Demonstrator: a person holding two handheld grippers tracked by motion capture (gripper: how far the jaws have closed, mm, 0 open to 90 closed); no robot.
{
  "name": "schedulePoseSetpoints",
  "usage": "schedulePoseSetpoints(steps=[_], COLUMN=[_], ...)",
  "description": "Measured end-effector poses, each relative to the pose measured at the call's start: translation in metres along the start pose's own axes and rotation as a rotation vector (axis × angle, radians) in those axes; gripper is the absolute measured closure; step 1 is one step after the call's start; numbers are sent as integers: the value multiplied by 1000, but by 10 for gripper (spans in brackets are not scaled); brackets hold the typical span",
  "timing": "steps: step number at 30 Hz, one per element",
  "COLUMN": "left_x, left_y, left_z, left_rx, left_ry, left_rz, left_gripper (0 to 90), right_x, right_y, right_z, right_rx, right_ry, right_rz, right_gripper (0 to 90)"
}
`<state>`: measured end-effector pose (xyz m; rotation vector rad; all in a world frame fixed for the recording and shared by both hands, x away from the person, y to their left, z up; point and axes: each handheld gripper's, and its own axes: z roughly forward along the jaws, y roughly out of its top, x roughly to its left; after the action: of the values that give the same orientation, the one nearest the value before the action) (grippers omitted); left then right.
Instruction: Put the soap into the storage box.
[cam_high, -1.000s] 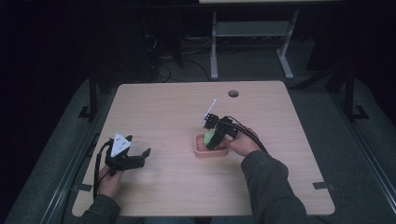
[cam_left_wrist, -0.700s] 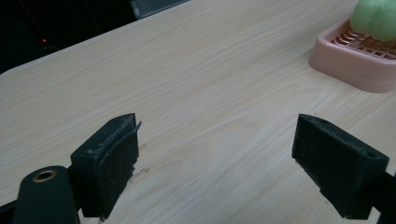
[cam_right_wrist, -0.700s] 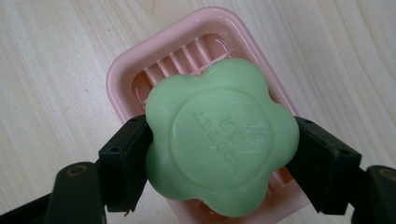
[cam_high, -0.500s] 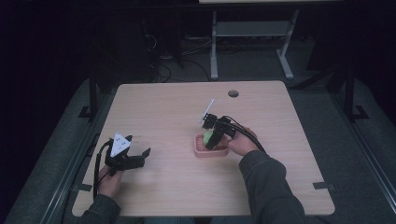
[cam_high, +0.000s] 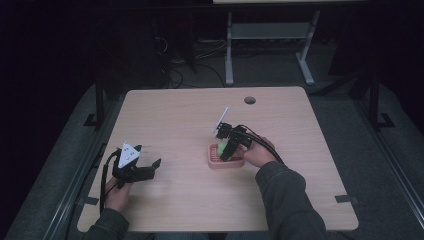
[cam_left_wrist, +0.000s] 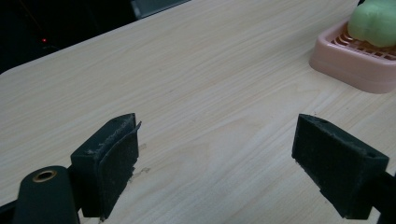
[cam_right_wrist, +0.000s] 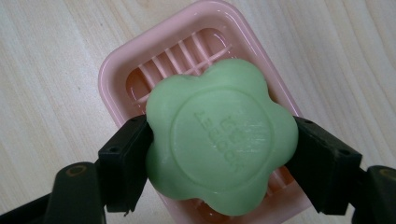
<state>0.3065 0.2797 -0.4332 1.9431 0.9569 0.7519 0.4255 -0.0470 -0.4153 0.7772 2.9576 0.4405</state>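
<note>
Light wooden table (cam_high: 190, 120), with pink slatted soap dish (cam_right_wrist: 140, 70) near the middle, a little toward the right side. Above the dish, green flower-shaped soap bar (cam_right_wrist: 219, 140), clamped between both jaws of right gripper (cam_right_wrist: 219, 154), one pad on each side edge, embossed face turned to the camera. Probably light, stiff, but smooth and maybe slippery; soft enough to get marks from hard squeezing. Best taken on two opposite side edges, in the hollows between the lobes, with moderate force only. Cannot tell if the bar touches the slats or hangs just above them. Left gripper (cam_left_wrist: 215, 158) well apart at the left of the table, jaws spread wide, nothing between them, only bare wood.
</note>
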Motion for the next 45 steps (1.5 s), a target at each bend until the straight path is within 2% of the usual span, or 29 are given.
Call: schedulePoseSetpoints(steps=[10,21,35,45], left_x=[0,0,0,1], left_y=[0,0,0,0], left_z=[0,0,1,2], left_rx=[-2,1,1,5], left_ry=[0,1,4,3], left_rz=[-4,-1,-3,-3], left_gripper=[142,142,142,142], right_x=[-1,-2,-1,-3], right_y=[1,0,-1,-4], right_z=[3,-3,-5,-11], right_rx=[10,-16,-17,-50], right_ry=[-1,18,22,37], right_rz=[11,16,23,27], right_gripper=[254,257,241,236])
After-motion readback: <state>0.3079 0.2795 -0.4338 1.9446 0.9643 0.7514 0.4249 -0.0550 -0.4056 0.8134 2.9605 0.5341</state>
